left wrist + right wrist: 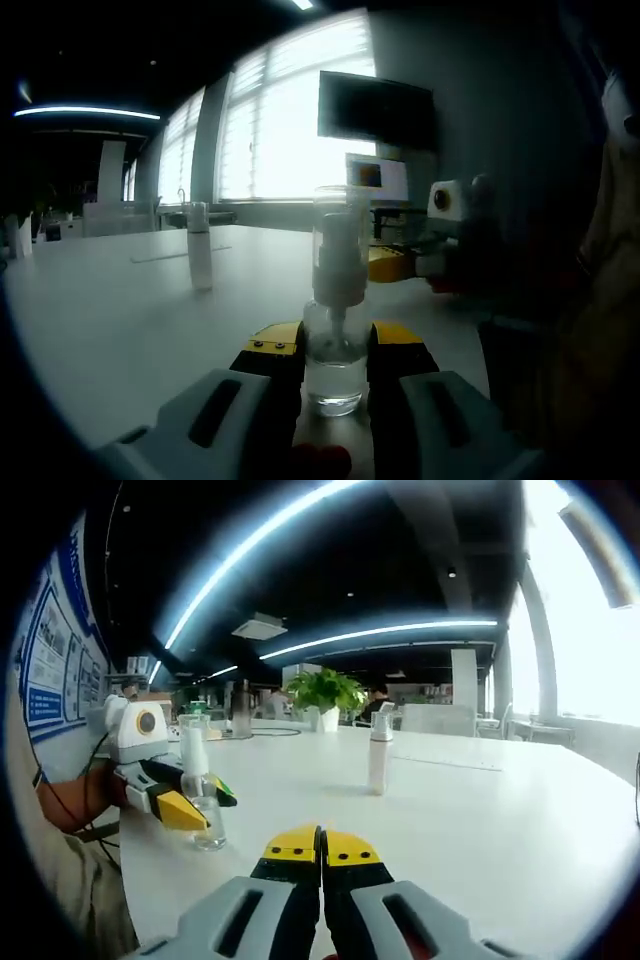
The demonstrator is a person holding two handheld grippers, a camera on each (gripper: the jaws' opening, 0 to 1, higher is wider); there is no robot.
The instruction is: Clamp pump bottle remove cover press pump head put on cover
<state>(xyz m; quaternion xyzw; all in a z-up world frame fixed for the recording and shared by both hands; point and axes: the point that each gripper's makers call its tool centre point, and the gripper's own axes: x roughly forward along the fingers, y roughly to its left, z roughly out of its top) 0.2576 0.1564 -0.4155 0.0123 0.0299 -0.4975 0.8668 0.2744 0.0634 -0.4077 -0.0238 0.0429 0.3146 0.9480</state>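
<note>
On a white table point(480, 810), the left gripper point(335, 350) clamps a clear plastic pump bottle point(336, 330), upright and capped; the right gripper point(321, 848) hovers with jaws pressed together, holding nothing.

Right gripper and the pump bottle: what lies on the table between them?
Nothing: in the right gripper view, bare white table separates the shut right gripper from the pump bottle, which the left gripper clamps.

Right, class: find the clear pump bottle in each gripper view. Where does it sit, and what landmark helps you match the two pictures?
Left gripper view: the pump bottle stands at lower centre, clamped between the left tool.
Right gripper view: it stands at lower left, with the left tool on it.
Shared landmark: the white spray bottle standing alone on the white table.
</note>
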